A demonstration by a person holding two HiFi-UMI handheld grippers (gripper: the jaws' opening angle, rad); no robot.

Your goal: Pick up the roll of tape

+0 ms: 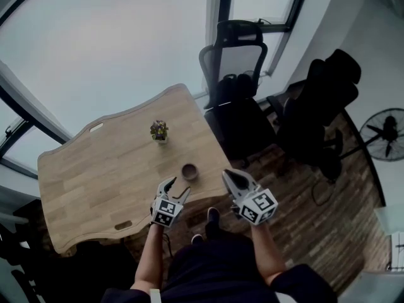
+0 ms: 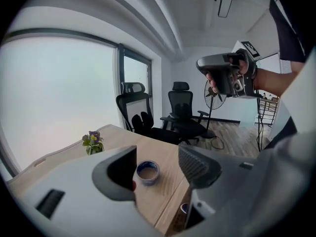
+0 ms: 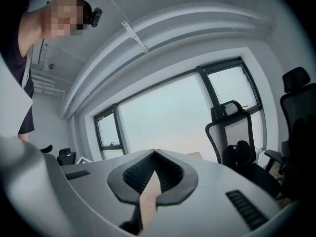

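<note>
The roll of tape (image 1: 189, 171) lies flat on the wooden table (image 1: 95, 175) near its front right corner. In the left gripper view the roll of tape (image 2: 147, 172) shows a blue rim and sits just beyond the jaws, in line with the gap. My left gripper (image 1: 177, 190) hovers close before the roll, open, nothing between its fingers; the left gripper (image 2: 158, 168) shows the same wide gap in its own view. My right gripper (image 1: 228, 175) is held off the table's right edge, shut and empty; its tips meet in the right gripper view (image 3: 154, 153).
A small potted plant (image 1: 159, 131) stands mid-table behind the roll. Two black office chairs (image 1: 235, 87) (image 1: 322, 106) and a floor fan (image 1: 386, 131) stand to the right. The table's front edge (image 1: 126, 229) is beside my legs. Large windows lie beyond the table.
</note>
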